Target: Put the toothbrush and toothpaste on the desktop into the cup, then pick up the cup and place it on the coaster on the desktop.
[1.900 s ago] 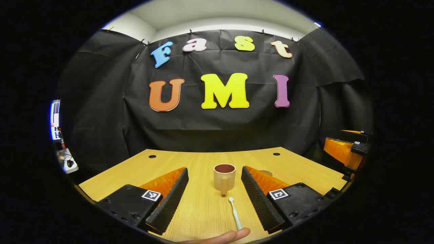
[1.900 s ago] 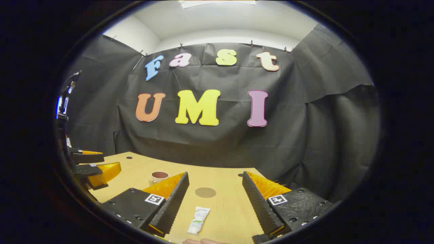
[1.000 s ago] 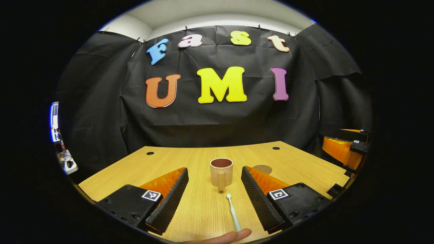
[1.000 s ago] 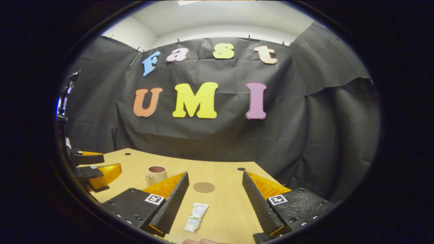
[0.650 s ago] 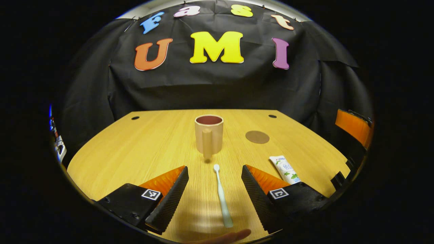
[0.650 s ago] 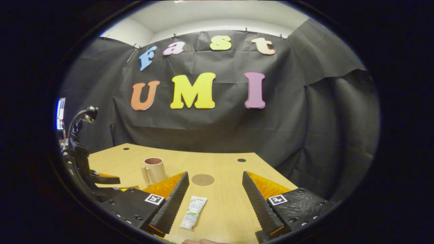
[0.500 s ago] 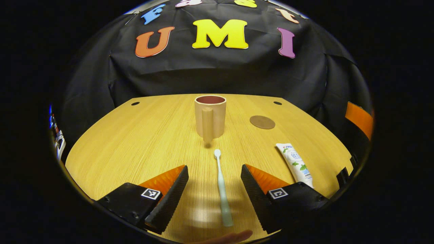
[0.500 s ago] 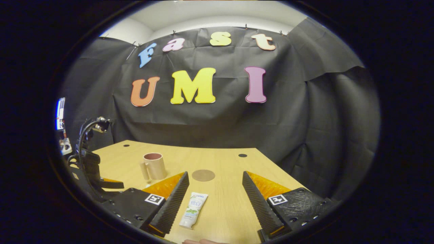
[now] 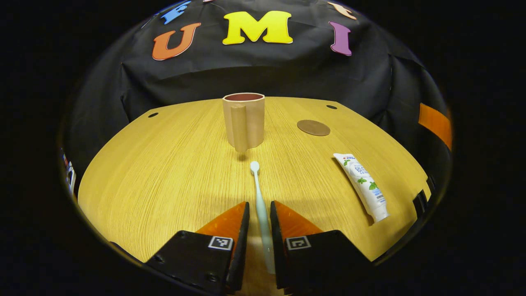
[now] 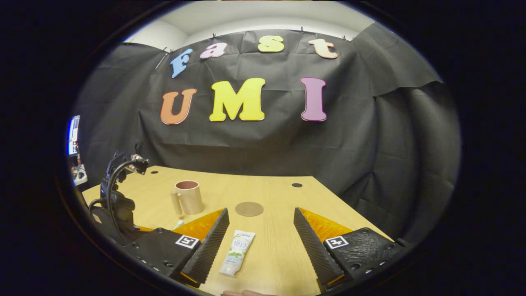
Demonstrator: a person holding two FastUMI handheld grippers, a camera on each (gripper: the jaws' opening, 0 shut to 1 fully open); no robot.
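The left gripper [image 9: 259, 213] jaws are narrowed around the handle of the toothbrush [image 9: 259, 197]; contact is not discernible. Judged light, stiff, slippery: grip mid-handle. The right gripper [image 10: 259, 230] jaws gape above the toothpaste [image 10: 237, 251].

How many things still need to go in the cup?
2. The toothbrush lies on the desk in front of the cup, between the left tool's fingers. The toothpaste lies flat to its right, near the desk edge.
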